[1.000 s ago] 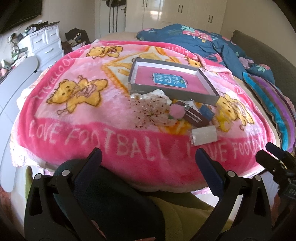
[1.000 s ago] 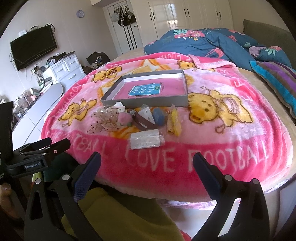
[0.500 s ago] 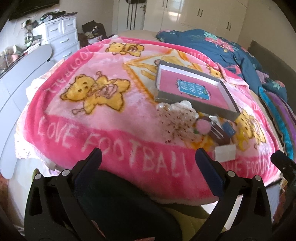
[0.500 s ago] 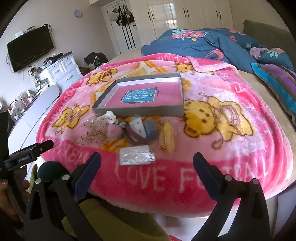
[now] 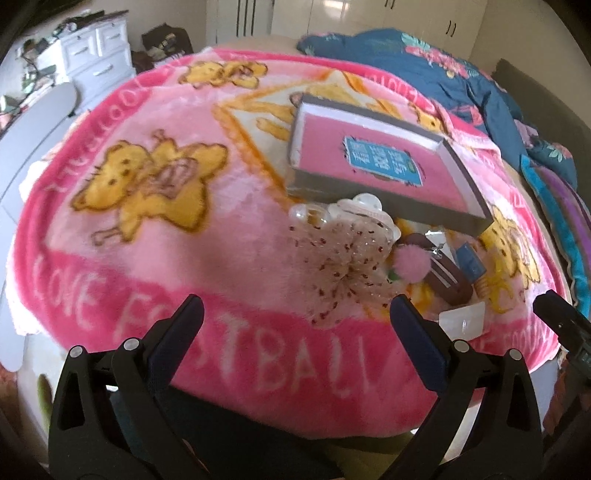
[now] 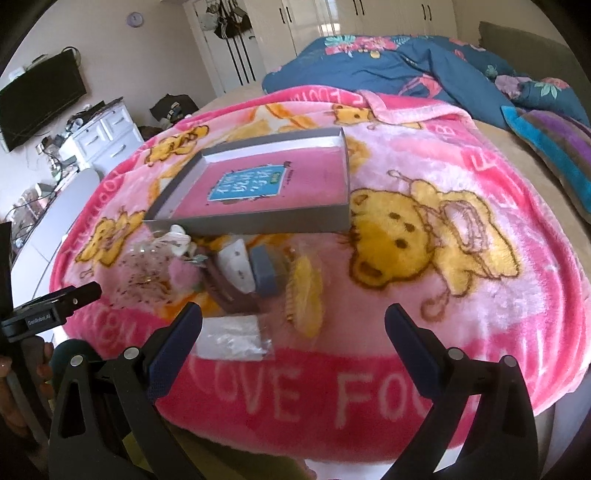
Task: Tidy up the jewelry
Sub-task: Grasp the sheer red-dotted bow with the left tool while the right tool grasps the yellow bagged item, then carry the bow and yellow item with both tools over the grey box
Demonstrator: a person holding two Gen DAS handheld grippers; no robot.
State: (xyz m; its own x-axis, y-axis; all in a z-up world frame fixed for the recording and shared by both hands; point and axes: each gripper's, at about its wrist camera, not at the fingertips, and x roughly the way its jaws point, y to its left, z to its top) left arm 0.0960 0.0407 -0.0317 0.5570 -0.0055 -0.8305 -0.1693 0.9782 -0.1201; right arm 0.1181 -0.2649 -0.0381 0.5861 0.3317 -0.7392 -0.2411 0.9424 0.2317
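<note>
Task barely begun. Gray box (image 6: 258,221) on pink blanket (image 6: 480,314) empty. Jewelry pile (image 6: 236,280) lies loose just in front of box. Left claw (image 5: 295,332) wide open, holding nothing; right claw (image 6: 293,338) same, above blanket edge. All sorting left.

Left wrist view: looks forward from low at the near edge of the bed, over the pink blanket (image 5: 155,236), toward the wardrobe doors (image 5: 332,18); close to the blanket.
Right wrist view: same low near edge, set further right, facing the same way; equally close.
Shared: both see the grey box (image 5: 376,162) (image 6: 258,188), the small items before it, and the blue quilt (image 6: 388,62).
Cross-sight: each view catches the other gripper at its edge.
</note>
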